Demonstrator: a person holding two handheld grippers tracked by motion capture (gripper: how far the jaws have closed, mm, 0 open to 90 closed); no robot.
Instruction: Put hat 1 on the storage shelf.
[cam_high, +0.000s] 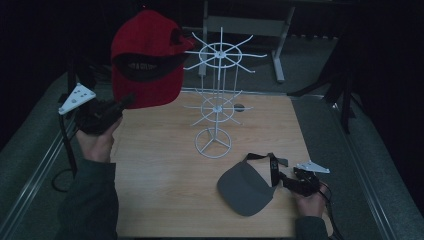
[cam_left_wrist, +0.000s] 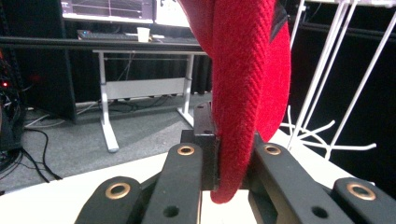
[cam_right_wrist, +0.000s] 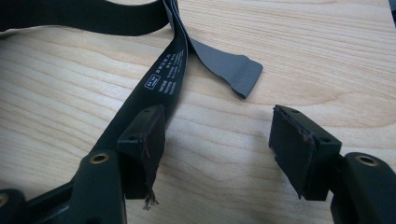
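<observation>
A red cap (cam_high: 145, 60) hangs in the air at the left, close to the top arms of a white wire rack (cam_high: 217, 100). My left gripper (cam_high: 122, 102) is shut on the cap's lower edge. In the left gripper view the red fabric (cam_left_wrist: 243, 70) is pinched between the jaws of the left gripper (cam_left_wrist: 229, 156). A grey visor (cam_high: 247, 187) lies flat on the wooden table (cam_high: 165, 170) at the front right. My right gripper (cam_high: 290, 182) sits low beside the visor's black strap (cam_right_wrist: 163, 79). The right gripper (cam_right_wrist: 219, 140) is open over bare wood, and the strap passes by its left jaw.
The rack's round base (cam_high: 214, 144) stands mid-table, its thin arms reaching out at two levels. A white-legged desk (cam_left_wrist: 140, 84) with screens stands beyond the table. Dark stand legs (cam_high: 340, 85) are at the right. Metal rails edge the table on both sides.
</observation>
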